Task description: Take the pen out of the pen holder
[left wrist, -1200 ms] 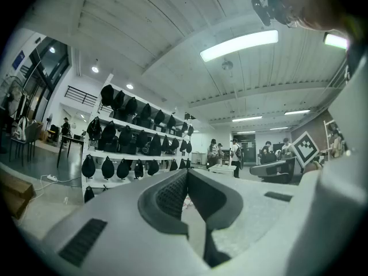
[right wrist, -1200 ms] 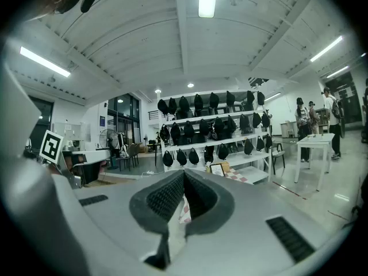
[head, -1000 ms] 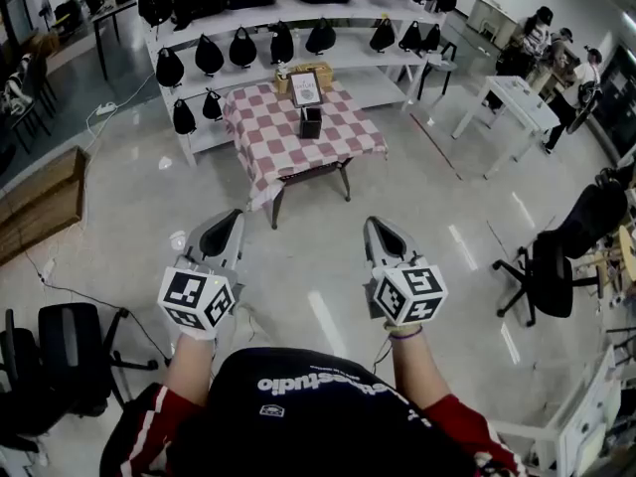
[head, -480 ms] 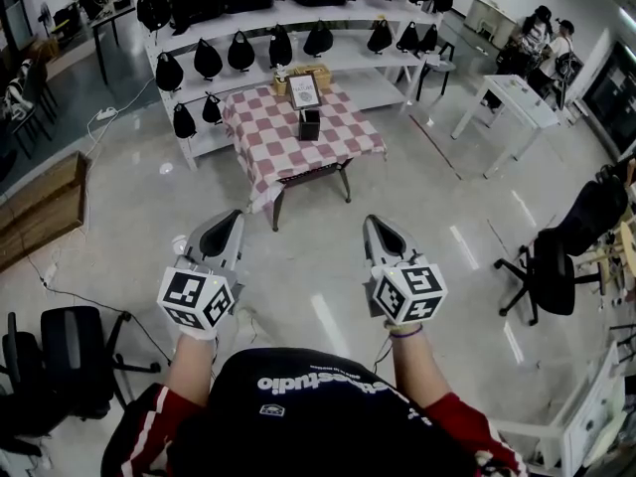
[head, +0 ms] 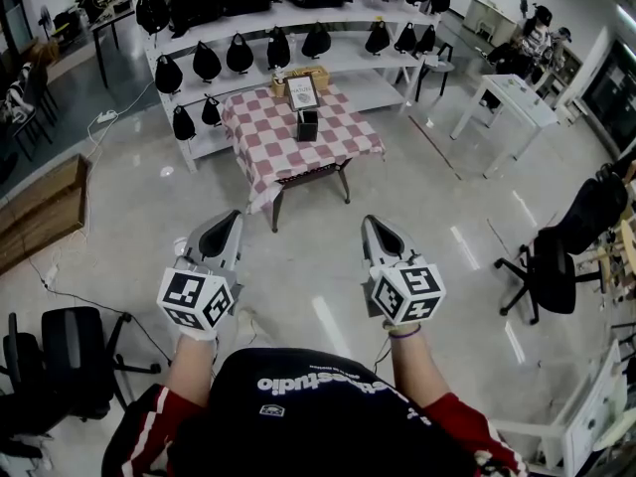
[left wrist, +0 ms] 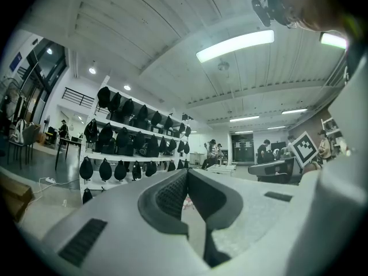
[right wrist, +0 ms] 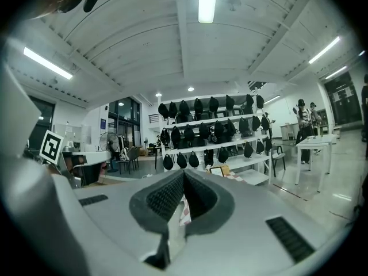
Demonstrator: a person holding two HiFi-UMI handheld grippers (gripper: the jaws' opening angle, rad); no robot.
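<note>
The jaws of the left gripper (left wrist: 187,174) and of the right gripper (right wrist: 183,174) are meeting tip to tip, gripping nothing. The 2 grippers are pointing level, side by side, near the person. Only the head view is showing the pen holder (head: 308,124), standing on the far checkered table (head: 266,139); any pen is too small to tell.

Dark pen holder (head: 308,125), seemingly upright, mid checkered table (head: 260,135), pen indiscernible

Bright, even light from ceiling strips (left wrist: 234,45); one strip (right wrist: 207,2) glares at twelve o'clock in the right gripper view. The floor (head: 298,266) shows pale reflections. Gripper views bend, black at corners; the right gripper (right wrist: 183,174) looks soft, perhaps unfocused.
</note>
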